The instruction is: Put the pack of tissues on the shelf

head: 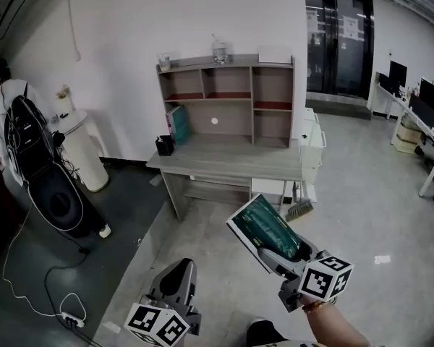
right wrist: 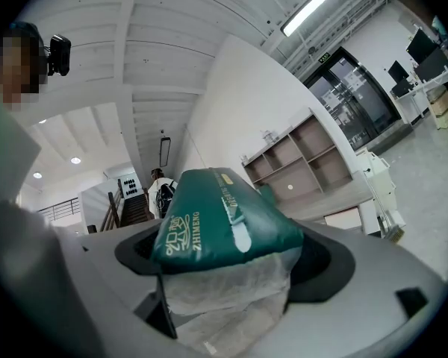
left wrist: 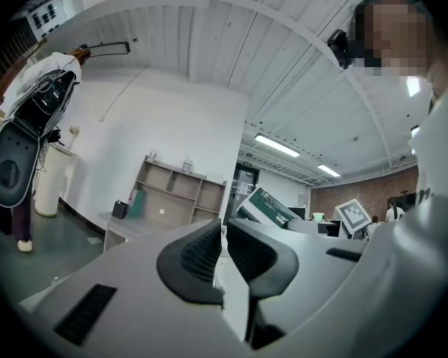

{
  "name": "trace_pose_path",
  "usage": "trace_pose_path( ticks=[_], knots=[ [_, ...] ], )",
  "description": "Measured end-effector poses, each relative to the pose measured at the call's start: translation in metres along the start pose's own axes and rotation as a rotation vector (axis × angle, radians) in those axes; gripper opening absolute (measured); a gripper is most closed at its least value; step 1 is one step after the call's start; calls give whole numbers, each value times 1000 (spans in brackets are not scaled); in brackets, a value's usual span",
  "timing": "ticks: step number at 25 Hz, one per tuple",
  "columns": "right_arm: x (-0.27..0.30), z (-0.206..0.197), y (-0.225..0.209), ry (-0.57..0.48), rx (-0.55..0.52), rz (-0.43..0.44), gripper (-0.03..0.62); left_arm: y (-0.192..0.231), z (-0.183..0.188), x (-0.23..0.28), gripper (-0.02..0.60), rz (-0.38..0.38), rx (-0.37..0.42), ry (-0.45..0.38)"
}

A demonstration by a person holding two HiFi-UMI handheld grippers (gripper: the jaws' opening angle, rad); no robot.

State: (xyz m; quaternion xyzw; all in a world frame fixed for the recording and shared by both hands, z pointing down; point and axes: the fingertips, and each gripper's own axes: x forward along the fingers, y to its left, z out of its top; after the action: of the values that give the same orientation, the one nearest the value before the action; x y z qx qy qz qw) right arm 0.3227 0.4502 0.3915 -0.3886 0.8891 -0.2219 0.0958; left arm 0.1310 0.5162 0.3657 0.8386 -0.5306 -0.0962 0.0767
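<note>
Green pack of tissues (head: 269, 230) sits clamped in the jaws of the right gripper (head: 281, 255), up in the air well short of the wooden shelf (head: 228, 96), while the left gripper (head: 179, 272) hangs lower, jaws closed on nothing.

The head view looks down from high. Both gripper views look upward. All three see the far shelf (head: 231, 118).

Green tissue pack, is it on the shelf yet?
Not yet. The green plastic tissue pack is clamped between the right tongs, up in the air, short of the wooden desk shelf.
</note>
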Motion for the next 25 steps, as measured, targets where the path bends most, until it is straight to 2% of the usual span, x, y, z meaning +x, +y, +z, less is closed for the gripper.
trace_pose_path(
  ticks=[10,19,25],
  knots=[
    [72,6,-24,40,-21,5,469,53,-3,47,35,14,-36,-4],
    [161,41,-65,43,-26,32,469,103,23,129,35,18,-10,-14],
    [208,63,-80,40,-62,66,466,137,34,163,35,51,5,-66]
  ],
)
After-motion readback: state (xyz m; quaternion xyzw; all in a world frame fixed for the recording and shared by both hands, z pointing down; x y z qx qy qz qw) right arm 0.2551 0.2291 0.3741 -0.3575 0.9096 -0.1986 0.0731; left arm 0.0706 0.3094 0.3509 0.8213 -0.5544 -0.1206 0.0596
